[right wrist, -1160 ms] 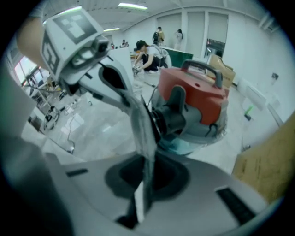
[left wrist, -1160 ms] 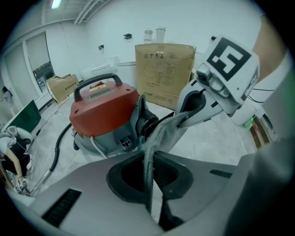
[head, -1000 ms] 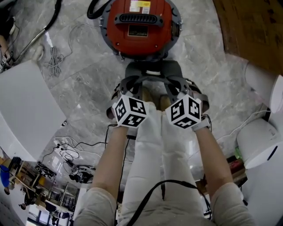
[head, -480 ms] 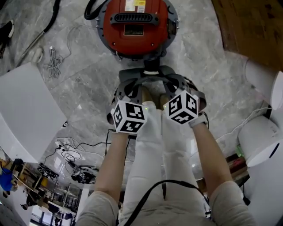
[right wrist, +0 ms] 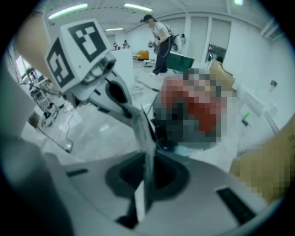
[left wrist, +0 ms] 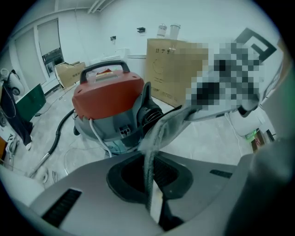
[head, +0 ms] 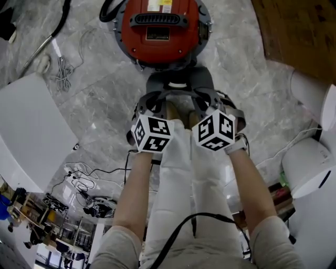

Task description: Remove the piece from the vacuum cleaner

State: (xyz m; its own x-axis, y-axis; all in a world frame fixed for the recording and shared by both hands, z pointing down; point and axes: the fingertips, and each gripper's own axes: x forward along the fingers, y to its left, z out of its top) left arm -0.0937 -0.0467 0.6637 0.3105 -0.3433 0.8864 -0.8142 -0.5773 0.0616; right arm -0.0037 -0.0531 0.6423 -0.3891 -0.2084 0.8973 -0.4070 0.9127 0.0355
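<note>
Holding piece [left wrist: 162, 128]: grey, fuzzy-edged, dark rim, near red vac [left wrist: 108, 99]. L gripper [left wrist: 150, 184] & R gripper [right wrist: 145, 184] both clamped on its edge. Vac label [head: 159, 5] unreadable.

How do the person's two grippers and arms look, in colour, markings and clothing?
The left gripper and right gripper have pale grey bodies with dark recesses at the jaws. Each carries a white cube with black square markers. The person wears short beige sleeves and a white wristband on the right wrist.

Bright overhead lighting, dark fisheye corners, slightly soft focus.
</note>
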